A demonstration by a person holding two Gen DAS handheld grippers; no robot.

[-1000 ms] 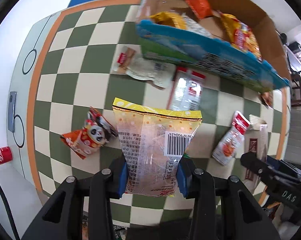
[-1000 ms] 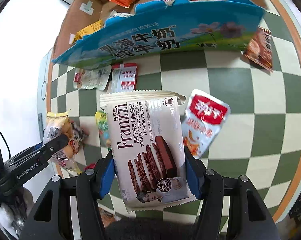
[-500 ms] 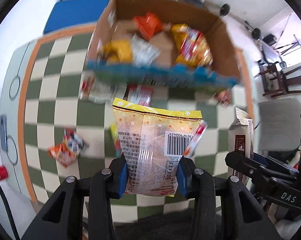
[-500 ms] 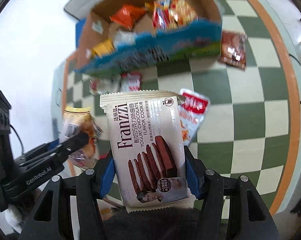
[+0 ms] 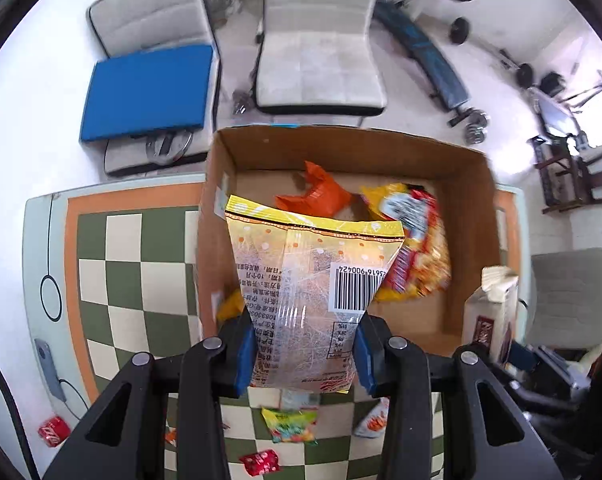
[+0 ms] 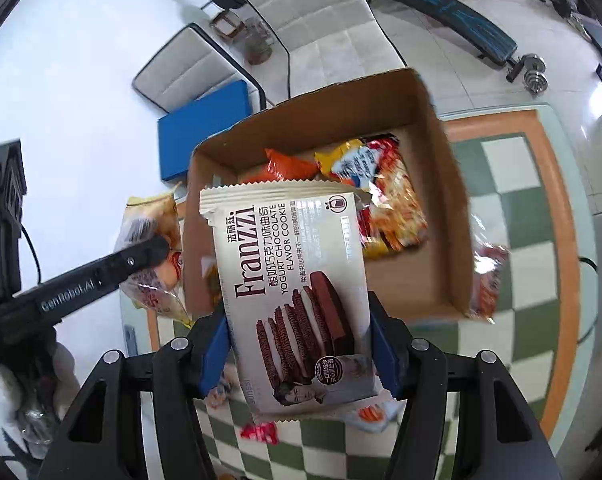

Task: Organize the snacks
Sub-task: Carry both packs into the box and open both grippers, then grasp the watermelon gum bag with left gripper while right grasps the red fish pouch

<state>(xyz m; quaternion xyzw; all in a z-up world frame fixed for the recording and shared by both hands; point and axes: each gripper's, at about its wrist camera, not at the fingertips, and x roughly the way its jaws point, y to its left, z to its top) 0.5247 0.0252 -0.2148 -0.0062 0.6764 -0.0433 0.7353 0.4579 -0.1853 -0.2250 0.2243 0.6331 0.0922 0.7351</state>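
Snack packets (image 5: 405, 240) inside cardboard box (image 5: 475, 216)

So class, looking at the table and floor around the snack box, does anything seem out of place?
Yes. A red drink can lies on its side on the floor beside the table, away from the cardboard box. Several small snack packets sit loose on the checkered tabletop.

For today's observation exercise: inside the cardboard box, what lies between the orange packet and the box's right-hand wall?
In the left wrist view, a yellow-and-red snack bag lies between the orange packet and the right wall of the cardboard box.
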